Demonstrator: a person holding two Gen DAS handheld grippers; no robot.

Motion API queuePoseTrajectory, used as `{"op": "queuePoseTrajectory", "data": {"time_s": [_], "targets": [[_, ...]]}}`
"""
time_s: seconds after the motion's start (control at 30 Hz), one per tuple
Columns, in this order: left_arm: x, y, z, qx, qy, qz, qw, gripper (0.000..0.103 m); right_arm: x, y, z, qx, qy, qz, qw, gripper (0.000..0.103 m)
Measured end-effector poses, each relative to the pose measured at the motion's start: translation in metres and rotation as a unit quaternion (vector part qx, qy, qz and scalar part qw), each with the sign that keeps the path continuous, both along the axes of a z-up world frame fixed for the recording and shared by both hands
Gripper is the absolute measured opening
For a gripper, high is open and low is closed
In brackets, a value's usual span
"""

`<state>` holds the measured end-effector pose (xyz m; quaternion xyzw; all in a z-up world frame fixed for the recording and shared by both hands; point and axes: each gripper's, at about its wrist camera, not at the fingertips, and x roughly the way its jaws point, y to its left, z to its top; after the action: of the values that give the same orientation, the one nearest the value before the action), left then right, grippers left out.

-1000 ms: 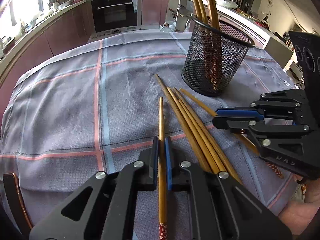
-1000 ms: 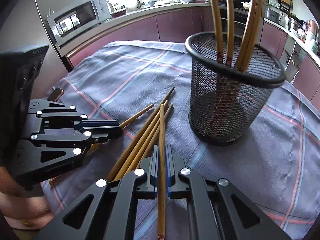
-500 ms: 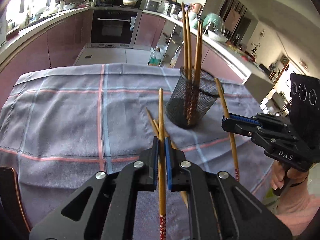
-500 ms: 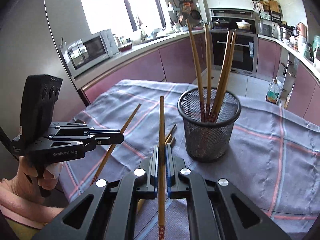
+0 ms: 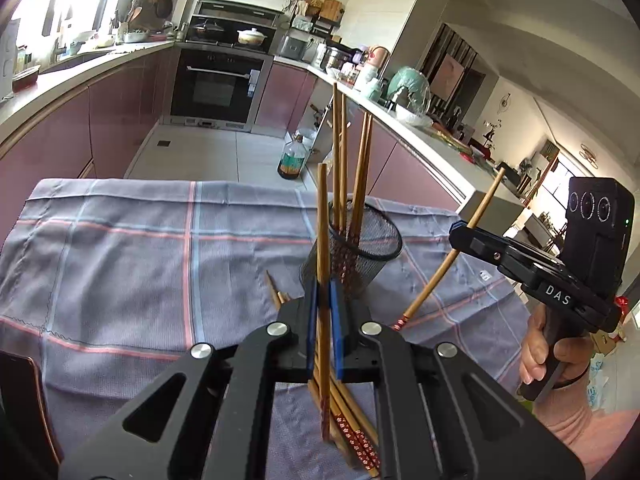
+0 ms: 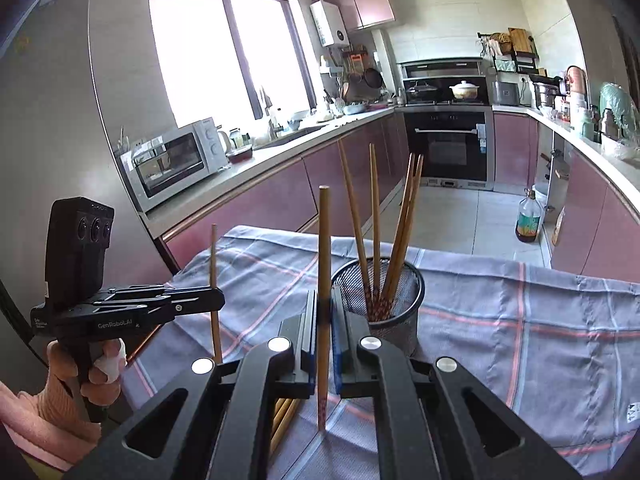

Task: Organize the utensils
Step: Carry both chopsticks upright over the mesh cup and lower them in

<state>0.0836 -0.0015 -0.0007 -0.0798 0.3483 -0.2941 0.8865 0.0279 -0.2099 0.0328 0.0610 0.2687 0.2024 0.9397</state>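
Note:
My left gripper [image 5: 323, 292] is shut on a wooden chopstick [image 5: 322, 224] and holds it upright above the table. My right gripper [image 6: 325, 300] is shut on another chopstick [image 6: 324, 240], also upright. Each gripper shows in the other's view: the right [image 5: 460, 229] with its tilted chopstick [image 5: 452, 256], the left [image 6: 218, 298] with its chopstick [image 6: 214, 264]. A black mesh cup [image 5: 360, 248] [image 6: 394, 312] holds several chopsticks standing in it. More chopsticks [image 5: 352, 428] lie on the cloth under my left gripper.
A grey-blue checked cloth [image 5: 120, 264] [image 6: 520, 344] covers the table. Kitchen counters, an oven [image 5: 218, 88] and a microwave [image 6: 176, 164] stand beyond. A bottle [image 6: 529, 222] is on the floor.
Both grippers have risen from the table, each carrying its chopstick, which now stands more upright. The mesh cup looks farther and lower in both views.

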Motion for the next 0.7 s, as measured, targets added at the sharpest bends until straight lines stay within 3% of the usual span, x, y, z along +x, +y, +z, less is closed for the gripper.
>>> {"op": "queuePoseTrajectory", "data": {"time_s": [0.4, 0.7], "targets": [[-0.010, 0.013, 0.037, -0.037, -0.032, 0.002, 0.9988, 0.007, -0.004, -0.011, 0.027, 0.014, -0.041, -0.016, 0.999, 0.005], [-0.009, 0.012, 0.046, -0.044, -0.038, 0.005, 0.9983, 0.007, 0.002, -0.027, 0.059, 0.024, -0.089, -0.041, 0.995, 0.005]]}}
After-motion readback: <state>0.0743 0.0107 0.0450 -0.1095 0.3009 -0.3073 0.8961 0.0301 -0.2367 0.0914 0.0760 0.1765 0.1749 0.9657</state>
